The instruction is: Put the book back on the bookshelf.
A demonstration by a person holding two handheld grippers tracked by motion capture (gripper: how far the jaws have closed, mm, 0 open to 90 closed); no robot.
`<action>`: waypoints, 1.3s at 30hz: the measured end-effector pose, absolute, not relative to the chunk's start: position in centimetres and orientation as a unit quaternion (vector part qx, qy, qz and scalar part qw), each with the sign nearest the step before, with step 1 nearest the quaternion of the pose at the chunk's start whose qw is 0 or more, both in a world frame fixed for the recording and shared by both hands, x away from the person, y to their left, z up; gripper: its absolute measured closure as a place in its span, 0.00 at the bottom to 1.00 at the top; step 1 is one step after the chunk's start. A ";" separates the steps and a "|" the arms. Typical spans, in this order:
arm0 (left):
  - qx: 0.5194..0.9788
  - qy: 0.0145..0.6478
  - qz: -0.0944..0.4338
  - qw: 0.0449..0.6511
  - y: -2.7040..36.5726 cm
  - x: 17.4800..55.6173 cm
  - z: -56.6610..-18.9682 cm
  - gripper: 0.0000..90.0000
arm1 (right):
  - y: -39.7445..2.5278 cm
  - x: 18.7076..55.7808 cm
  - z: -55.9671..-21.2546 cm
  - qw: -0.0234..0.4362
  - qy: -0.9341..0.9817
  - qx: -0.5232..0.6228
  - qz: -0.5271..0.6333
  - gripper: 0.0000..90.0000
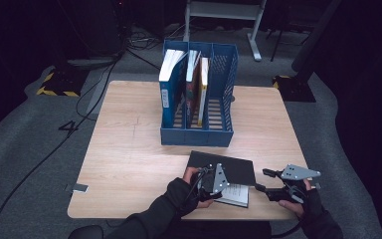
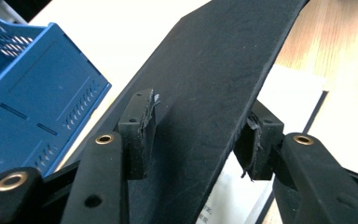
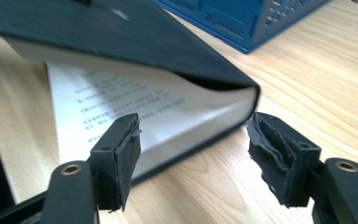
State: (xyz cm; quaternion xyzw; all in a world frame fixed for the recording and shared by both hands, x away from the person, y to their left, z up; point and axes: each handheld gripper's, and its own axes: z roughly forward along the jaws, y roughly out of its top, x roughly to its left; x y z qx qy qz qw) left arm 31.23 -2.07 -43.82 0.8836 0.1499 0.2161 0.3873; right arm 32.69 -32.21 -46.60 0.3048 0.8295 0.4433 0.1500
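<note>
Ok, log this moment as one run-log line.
left tongs: astride lifted black cover | right tongs: open, at book corner | book: on table, before blue file rack

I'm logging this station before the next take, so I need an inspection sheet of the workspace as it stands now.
Surface: light wooden table, square, no spills seen.
Job's things: black hardcover book at the near edge, its cover lifted off the printed pages; blue three-slot file rack behind it, books standing in the left and middle slots.
Clutter: small grey tag at the near left edge.
Grippers: left gripper has its jaws around the lifted cover, though contact is unclear; right gripper open, by the book's corner.
Cables: black leads across the floor on the left.
Surroundings: grey carpet, white desk frame behind, dark room.
</note>
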 end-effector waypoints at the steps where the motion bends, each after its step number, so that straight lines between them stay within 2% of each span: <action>1: 0.881 0.155 0.208 0.396 -1.7 31.5 -43.7 0.59 | -32.3 32.8 -46.7 0.154 0.830 0.308 0.439 0.38; 21: 0.847 0.199 0.143 0.471 1.5 33.0 -42.7 0.59 | -32.0 33.7 -48.2 0.144 0.844 0.321 0.404 0.38; 39: 0.824 0.212 0.116 0.512 3.7 33.7 -42.4 0.59 | -29.6 34.6 -48.0 0.145 0.841 0.297 0.429 0.38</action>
